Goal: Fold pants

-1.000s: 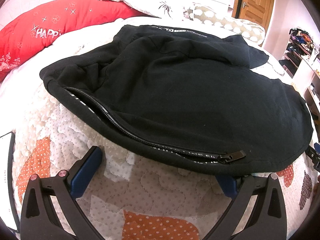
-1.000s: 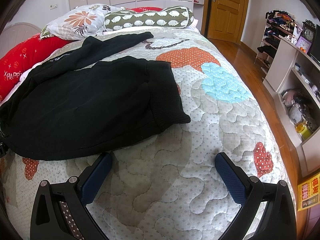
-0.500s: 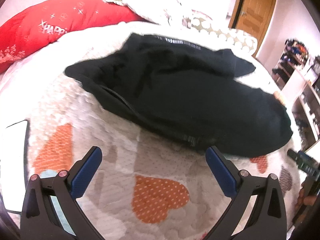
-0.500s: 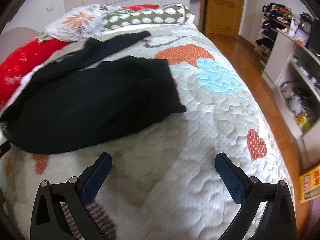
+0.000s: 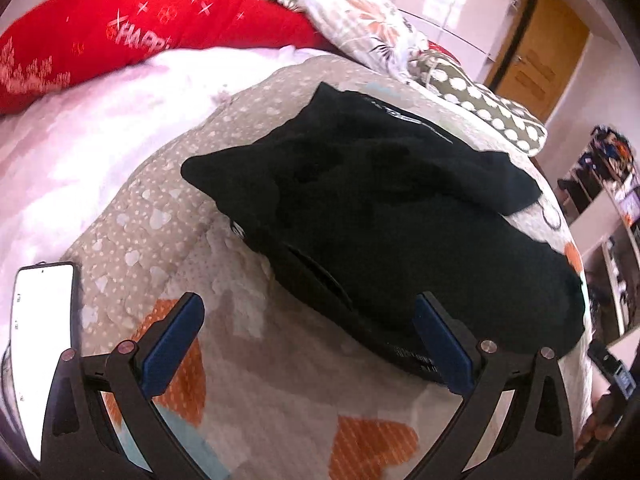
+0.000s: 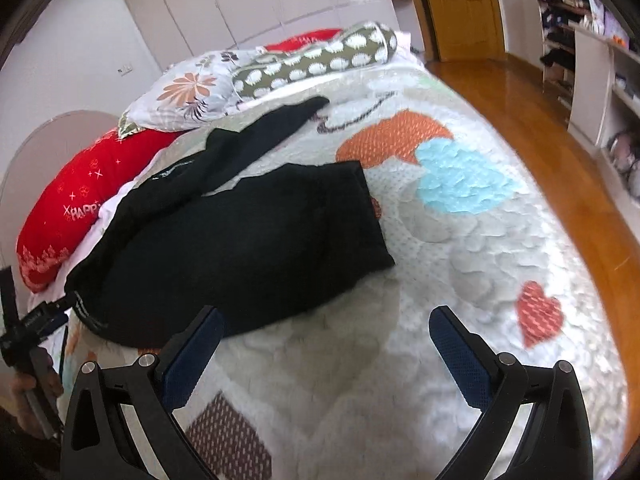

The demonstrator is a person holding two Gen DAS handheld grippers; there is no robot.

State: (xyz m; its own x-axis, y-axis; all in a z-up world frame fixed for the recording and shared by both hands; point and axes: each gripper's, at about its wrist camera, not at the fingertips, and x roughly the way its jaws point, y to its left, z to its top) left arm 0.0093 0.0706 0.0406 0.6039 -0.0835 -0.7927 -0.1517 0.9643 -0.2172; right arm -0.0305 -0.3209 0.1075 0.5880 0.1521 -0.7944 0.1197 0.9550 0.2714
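Observation:
The black pants (image 5: 400, 216) lie folded in a loose heap on the quilted bed, with a zipper edge along the near side. They also show in the right wrist view (image 6: 240, 248), with one leg stretching toward the pillows. My left gripper (image 5: 308, 340) is open and empty, just above the quilt in front of the pants' near edge. My right gripper (image 6: 326, 340) is open and empty, held over the quilt in front of the pants' folded end.
A phone (image 5: 40, 340) with a lit screen lies at the left on the bed. A red pillow (image 5: 120, 28), a floral pillow (image 6: 188, 88) and a spotted bolster (image 6: 312, 60) lie at the head. Shelves (image 6: 592, 60) and wooden floor (image 6: 540, 120) are on the right.
Both grippers have pulled back and risen from the pants, and both views have tilted. The pants lie as before.

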